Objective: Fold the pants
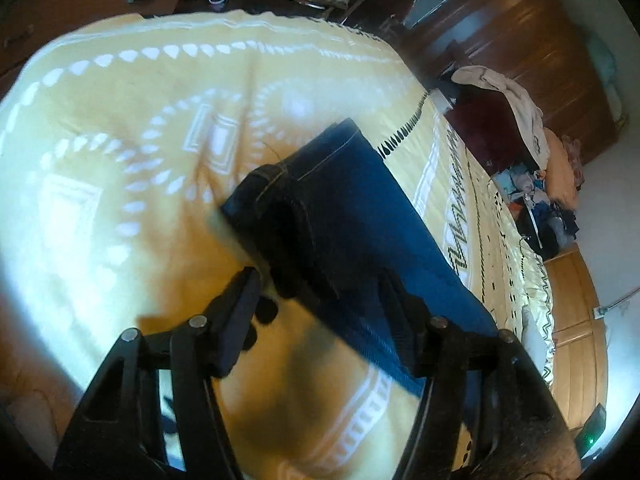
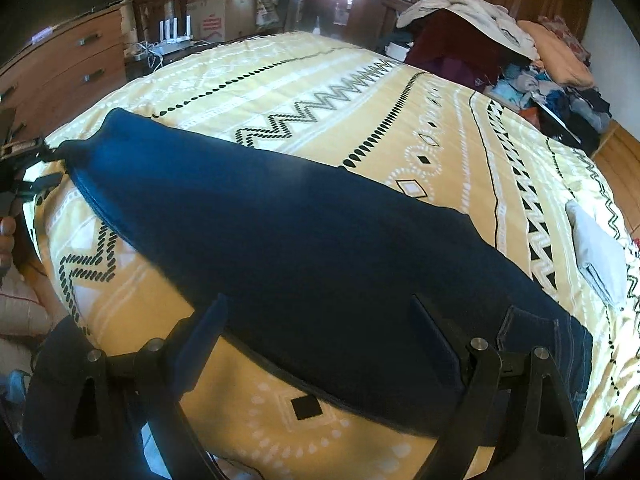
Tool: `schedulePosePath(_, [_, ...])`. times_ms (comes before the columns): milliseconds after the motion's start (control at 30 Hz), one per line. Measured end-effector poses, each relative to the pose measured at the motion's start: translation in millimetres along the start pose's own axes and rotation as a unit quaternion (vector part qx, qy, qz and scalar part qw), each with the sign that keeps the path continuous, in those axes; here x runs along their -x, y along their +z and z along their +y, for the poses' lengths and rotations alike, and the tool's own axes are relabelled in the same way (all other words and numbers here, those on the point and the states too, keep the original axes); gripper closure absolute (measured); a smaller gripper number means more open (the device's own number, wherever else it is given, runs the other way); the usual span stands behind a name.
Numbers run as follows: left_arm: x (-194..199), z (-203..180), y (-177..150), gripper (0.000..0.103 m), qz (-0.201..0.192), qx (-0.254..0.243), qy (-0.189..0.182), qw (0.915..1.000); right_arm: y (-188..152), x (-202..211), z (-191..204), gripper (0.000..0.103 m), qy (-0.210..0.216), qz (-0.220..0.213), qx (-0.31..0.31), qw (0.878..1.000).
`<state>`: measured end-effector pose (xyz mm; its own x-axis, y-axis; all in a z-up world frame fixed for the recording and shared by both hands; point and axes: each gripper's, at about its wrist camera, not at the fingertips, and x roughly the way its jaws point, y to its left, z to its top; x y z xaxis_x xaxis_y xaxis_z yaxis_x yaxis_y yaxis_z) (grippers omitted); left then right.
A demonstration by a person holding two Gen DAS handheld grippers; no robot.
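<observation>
Dark blue pants (image 2: 304, 240) lie lengthwise on the yellow patterned bedspread (image 2: 360, 92), legs stacked, hem end at the far left and waistband at the lower right. My right gripper (image 2: 320, 332) is open, its fingers straddling the pants near the waist. In the left wrist view the pants (image 1: 352, 216) run away toward the upper middle. My left gripper (image 1: 320, 296) is open over the pants' near end, one finger on the bedspread (image 1: 120, 140), the other on the fabric. The left gripper also shows at the far left of the right wrist view (image 2: 24, 168).
A pile of clothes (image 2: 520, 52) lies at the bed's far right corner. A folded grey garment (image 2: 600, 248) rests on the bed's right edge. A wooden dresser (image 2: 60, 68) and cardboard boxes (image 2: 224, 12) stand beyond the bed.
</observation>
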<state>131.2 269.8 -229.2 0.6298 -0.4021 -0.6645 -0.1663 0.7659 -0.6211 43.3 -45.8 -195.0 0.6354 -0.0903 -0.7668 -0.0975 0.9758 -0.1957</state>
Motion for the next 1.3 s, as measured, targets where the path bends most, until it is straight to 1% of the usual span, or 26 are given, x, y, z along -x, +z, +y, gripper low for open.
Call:
schedulePosePath(233, [-4,9,8,0.042,0.003,0.015,-0.011,0.9998,1,-4,6,0.01,-0.002,0.006,0.006,1.0])
schedulePosePath(367, [-5,10,13,0.042,-0.004,0.012,-0.015,0.9998,2,-8,10,0.01,-0.003,0.008,0.005,1.0])
schedulePosePath(467, [-8,6,16,0.043,-0.014,-0.001,-0.014,0.9998,2,-10,11,0.01,0.0,0.005,0.002,1.0])
schedulePosePath(500, [-9,5,16,0.054,-0.019,-0.006,-0.01,0.9997,3,-11,12,0.01,0.002,0.005,0.002,1.0])
schedulePosePath(533, [-10,4,17,0.076,-0.02,-0.009,-0.009,0.9997,3,-12,13,0.01,0.003,0.005,0.001,1.0])
schedulePosePath(567, [-15,5,17,0.087,-0.015,-0.01,-0.009,0.9998,4,-14,14,0.01,0.004,0.004,0.002,1.0])
schedulePosePath(600, [-17,4,16,0.091,-0.014,-0.012,-0.006,0.9998,5,-15,15,0.011,0.005,0.004,0.002,1.0])
schedulePosePath(633, [-16,0,14,0.093,-0.021,-0.024,0.002,0.9995,5,-15,15,0.012,0.005,0.002,0.001,1.0])
schedulePosePath(700, [-11,-10,12,0.094,-0.032,-0.042,0.01,0.9985,6,-12,11,0.013,0.01,-0.006,-0.007,1.0])
schedulePosePath(767, [-1,-28,10,0.094,-0.046,-0.065,0.008,0.9968,5,-9,4,0.02,0.016,-0.014,-0.019,1.0])
schedulePosePath(833, [5,-52,10,0.094,-0.056,-0.097,-0.001,0.9937,2,-1,-11,0.024,0.018,-0.026,-0.034,0.999])
schedulePosePath(867, [10,-70,10,0.094,-0.061,-0.119,-0.009,0.991,1,3,-18,0.024,0.016,-0.031,-0.042,0.999])
schedulePosePath(900, [16,-97,6,0.094,-0.067,-0.156,-0.021,0.9853,-1,8,-29,0.024,0.014,-0.037,-0.054,0.998])
schedulePosePath(933, [18,-110,4,0.094,-0.069,-0.172,-0.028,0.9823,-3,13,-41,0.024,0.011,-0.041,-0.067,0.997])
schedulePosePath(1033, [21,-177,-11,0.094,-0.068,-0.241,-0.064,0.9661,-18,26,-90,0.024,-0.008,-0.049,-0.119,0.992])
schedulePosePath(1067, [21,-201,-20,0.094,-0.067,-0.266,-0.075,0.9586,-22,30,-103,0.024,-0.014,-0.05,-0.131,0.99])
schedulePosePath(1100, [19,-230,-31,0.094,-0.065,-0.294,-0.09,0.9492,-30,33,-121,0.024,-0.023,-0.052,-0.148,0.987])
schedulePosePath(1133, [17,-248,-40,0.094,-0.061,-0.312,-0.101,0.9426,-36,36,-134,0.024,-0.029,-0.053,-0.161,0.985])
schedulePosePath(1167, [11,-280,-57,0.094,-0.054,-0.338,-0.12,0.9318,-45,38,-151,0.024,-0.035,-0.051,-0.179,0.982])
schedulePosePath(1200, [7,-297,-68,0.094,-0.048,-0.352,-0.132,0.9253,-53,40,-167,0.024,-0.039,-0.049,-0.196,0.979])
schedulePosePath(1267, [-10,-340,-103,0.094,-0.024,-0.38,-0.162,0.9105,-71,43,-197,0.024,-0.05,-0.049,-0.222,0.972])
schedulePosePath(1300, [-17,-352,-118,0.094,-0.015,-0.392,-0.17,0.9042,-79,44,-209,0.024,-0.054,-0.049,-0.232,0.97])
